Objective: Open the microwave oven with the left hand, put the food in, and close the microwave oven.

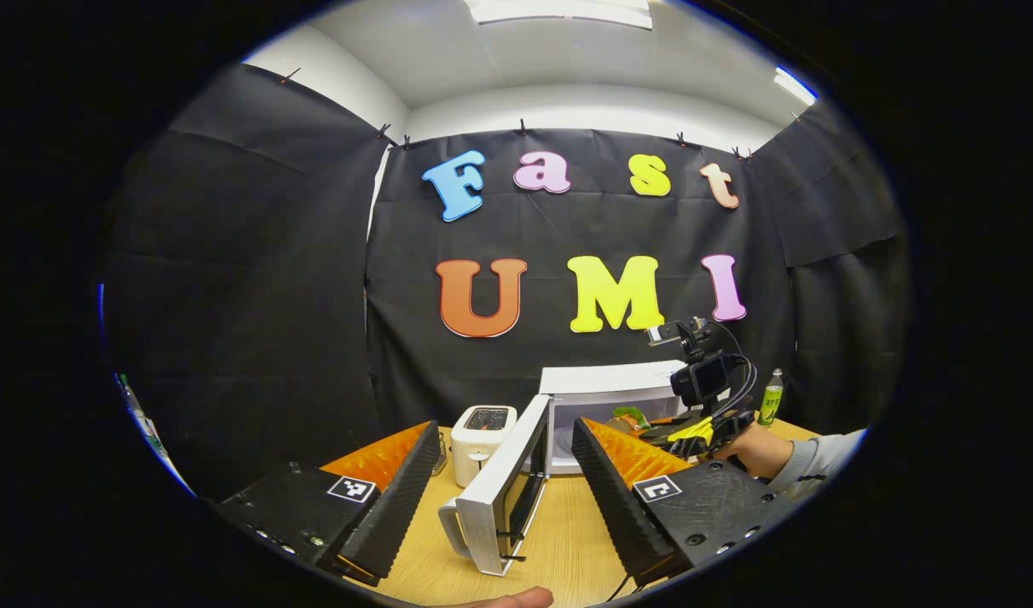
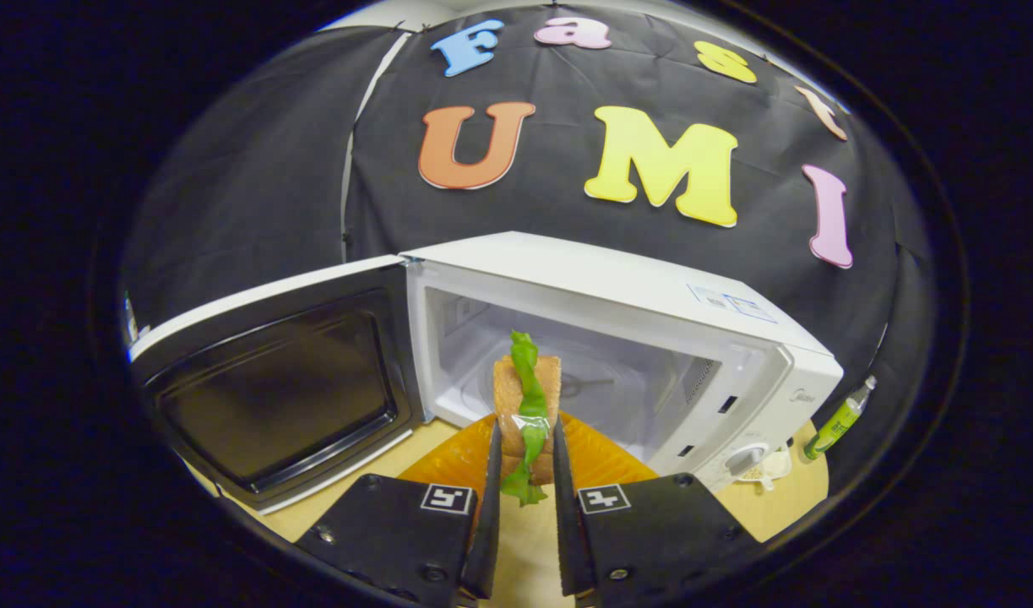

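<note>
sandwich [image 2: 529, 405] pinched in right gripper [image 2: 523, 460], microwave [image 2: 617, 338] open

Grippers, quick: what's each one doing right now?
Left hand-held gripper: open, holding nothing.
Right hand-held gripper: shut on the sandwich.

Toaster [image 1: 480, 431] left of microwave [image 2: 651, 338]; bottle [image 2: 839, 418] right; both on table [image 1: 558, 540].

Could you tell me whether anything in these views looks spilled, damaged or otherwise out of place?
Nothing stands out. The microwave stands with its door swung wide open, and the right gripper holds the sandwich upright before the opening. The left gripper is open. The toaster stands upright on the table.
</note>
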### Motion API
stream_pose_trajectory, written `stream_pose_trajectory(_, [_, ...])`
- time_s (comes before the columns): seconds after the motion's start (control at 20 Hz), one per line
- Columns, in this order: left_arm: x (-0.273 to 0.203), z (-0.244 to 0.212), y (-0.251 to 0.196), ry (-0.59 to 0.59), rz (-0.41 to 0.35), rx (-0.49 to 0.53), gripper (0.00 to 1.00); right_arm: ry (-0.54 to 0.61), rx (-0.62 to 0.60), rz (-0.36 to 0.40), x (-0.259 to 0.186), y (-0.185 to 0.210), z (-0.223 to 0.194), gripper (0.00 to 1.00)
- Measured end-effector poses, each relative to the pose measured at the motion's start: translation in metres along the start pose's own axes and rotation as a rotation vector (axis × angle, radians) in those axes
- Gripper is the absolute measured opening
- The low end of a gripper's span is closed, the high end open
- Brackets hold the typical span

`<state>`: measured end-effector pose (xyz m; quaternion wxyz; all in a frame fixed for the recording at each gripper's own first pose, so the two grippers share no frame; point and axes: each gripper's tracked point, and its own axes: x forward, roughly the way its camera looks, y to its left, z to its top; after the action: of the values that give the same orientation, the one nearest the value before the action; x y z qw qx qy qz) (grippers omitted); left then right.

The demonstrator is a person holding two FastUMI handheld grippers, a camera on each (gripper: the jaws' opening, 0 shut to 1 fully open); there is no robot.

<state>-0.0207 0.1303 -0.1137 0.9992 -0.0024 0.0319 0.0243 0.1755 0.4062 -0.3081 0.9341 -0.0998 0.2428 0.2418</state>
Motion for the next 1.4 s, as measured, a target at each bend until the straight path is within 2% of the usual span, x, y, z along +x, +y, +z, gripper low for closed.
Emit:
stream_pose_trajectory(0.1, [0.004, 0.001, 0.0, 0.001, 0.004, -0.015, 0.95, -0.026, 0.025, -0.033, 0.018, 0.002, 0.008, 0.25])
stream_pose_trajectory(0.15, [0.004, 0.004, -0.001, -0.006, 0.002, -0.018, 0.95, -0.042, 0.034, -0.051, 0.028, 0.003, 0.012, 0.32])
stream_pose_trajectory(0.2, [0.005, 0.007, -0.003, -0.014, -0.003, -0.018, 0.95, -0.046, 0.04, -0.064, 0.037, 0.005, 0.013, 0.33])
stream_pose_trajectory(0.25, [0.005, 0.011, -0.004, -0.025, -0.01, -0.017, 0.95, -0.047, 0.057, -0.072, 0.046, 0.006, 0.011, 0.25])
stream_pose_trajectory(0.3, [0.005, 0.013, -0.005, -0.032, -0.017, -0.015, 0.95, -0.043, 0.081, -0.076, 0.054, 0.009, 0.011, 0.32])
stream_pose_trajectory(0.35, [0.004, 0.015, -0.006, -0.04, -0.022, -0.012, 0.95, -0.04, 0.112, -0.08, 0.063, 0.01, 0.01, 0.26])
stream_pose_trajectory(0.4, [0.004, 0.018, -0.006, -0.05, -0.023, -0.008, 0.94, -0.05, 0.152, -0.091, 0.07, 0.008, 0.011, 0.34])
stream_pose_trajectory(0.5, [0.004, 0.02, -0.006, -0.063, -0.021, -0.008, 0.94, -0.082, 0.236, -0.127, 0.083, -0.004, 0.017, 0.34])
stream_pose_trajectory(0.6, [0.005, 0.02, -0.004, -0.066, -0.02, -0.018, 0.94, -0.104, 0.359, -0.146, 0.096, -0.011, 0.021, 0.34])
stream_pose_trajectory(0.7, [0.006, 0.02, -0.004, -0.058, -0.03, -0.027, 0.94, -0.104, 0.535, -0.149, 0.106, -0.016, 0.025, 0.34])
stream_pose_trajectory(0.8, [0.009, 0.021, 0.001, -0.059, -0.022, -0.031, 0.84, -0.104, 0.724, -0.161, 0.115, -0.023, 0.027, 0.34])
stream_pose_trajectory(0.85, [0.01, 0.021, 0.004, -0.057, -0.018, -0.033, 0.84, -0.1, 0.824, -0.166, 0.116, -0.023, 0.025, 0.29])
stream_pose_trajectory(0.9, [0.01, 0.019, 0.004, -0.052, -0.018, -0.033, 0.84, -0.111, 0.906, -0.175, 0.12, -0.025, 0.026, 0.34])
stream_pose_trajectory(1.15, [0.017, 0.012, 0.008, -0.03, -0.005, -0.021, 0.84, -0.118, 1.118, -0.189, 0.137, -0.033, 0.017, 0.33])
stream_pose_trajectory(1.2, [0.019, 0.007, 0.009, -0.021, 0.006, -0.019, 0.84, -0.125, 1.143, -0.188, 0.14, -0.035, 0.015, 0.28])
stream_pose_trajectory(1.25, [0.02, 0.004, 0.01, -0.012, 0.008, -0.016, 0.84, -0.128, 1.165, -0.189, 0.143, -0.038, 0.011, 0.28])
stream_pose_trajectory(1.3, [0.022, 0.003, 0.009, -0.008, 0.008, -0.014, 0.95, -0.128, 1.196, -0.194, 0.146, -0.041, 0.003, 0.29])
stream_pose_trajectory(1.35, [0.023, 0.002, 0.007, -0.001, 0.007, -0.014, 0.95, -0.108, 1.23, -0.197, 0.148, -0.041, -0.007, 0.29])
stream_pose_trajectory(1.4, [0.024, 0.001, 0.007, 0.003, 0.007, -0.011, 0.95, -0.076, 1.259, -0.195, 0.152, -0.039, -0.018, 0.36])
